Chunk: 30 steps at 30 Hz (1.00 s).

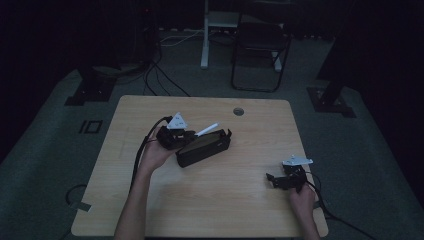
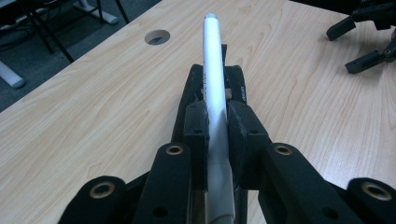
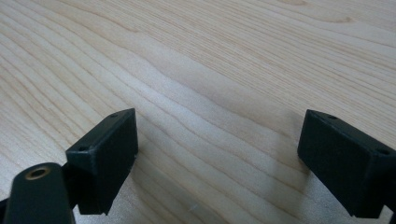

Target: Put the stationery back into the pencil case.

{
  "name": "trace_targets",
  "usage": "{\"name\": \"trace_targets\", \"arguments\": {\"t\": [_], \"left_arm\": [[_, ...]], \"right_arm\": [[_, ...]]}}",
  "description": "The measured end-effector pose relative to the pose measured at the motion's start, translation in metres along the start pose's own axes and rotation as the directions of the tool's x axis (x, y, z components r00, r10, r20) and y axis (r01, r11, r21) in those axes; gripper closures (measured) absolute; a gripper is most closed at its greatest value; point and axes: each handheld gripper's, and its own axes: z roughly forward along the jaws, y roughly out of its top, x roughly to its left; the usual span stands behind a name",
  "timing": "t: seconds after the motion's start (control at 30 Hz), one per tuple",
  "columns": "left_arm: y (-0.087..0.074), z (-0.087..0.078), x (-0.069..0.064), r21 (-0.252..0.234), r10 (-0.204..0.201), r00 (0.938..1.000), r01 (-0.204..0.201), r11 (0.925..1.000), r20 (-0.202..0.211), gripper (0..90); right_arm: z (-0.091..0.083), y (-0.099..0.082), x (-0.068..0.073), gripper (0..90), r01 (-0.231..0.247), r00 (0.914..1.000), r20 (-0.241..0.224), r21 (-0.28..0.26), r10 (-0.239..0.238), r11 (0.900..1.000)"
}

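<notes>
The left gripper (image 1: 186, 135) has its fingers (image 2: 196, 128) closed on a white pen (image 2: 214, 70), clamping the barrel near its lower end so that the free end projects forward and upward. In the high view the pen (image 1: 207, 129) sits over the near-left end of a black case (image 1: 204, 147), which lies open on the wooden surface (image 1: 210, 200), slanted, toward the left of centre. In the left gripper view the dark case (image 2: 236, 81) lies directly beneath and along the line of the pen, but whether the pen touches it cannot be told. The step in hand appears to be loading the pen into the case, with the pen carried to the opening and not yet released. The right gripper (image 1: 280, 181) rests low near the right front of the surface, well apart from the case; its fingers (image 3: 105, 154) are spread wide with nothing between them. The next move probably calls for tilting the pen down until it runs parallel with the length of the case, lowering it into the cavity, then opening the left fingers. The right gripper could be brought across to steady the case, since a light case may slide under the push.
</notes>
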Motion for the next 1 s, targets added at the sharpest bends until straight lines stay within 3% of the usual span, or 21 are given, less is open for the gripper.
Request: {"name": "trace_targets", "arguments": {"t": [1.0], "left_arm": [[-0.002,0.013,0.002,0.017,-0.006,1.0000,0.006,0.9998,-0.002,79.1]], "right_arm": [[0.000,0.000,-0.001,11.9,0.006,1.0000,-0.003,-0.001,-0.006,1.0000]]}}
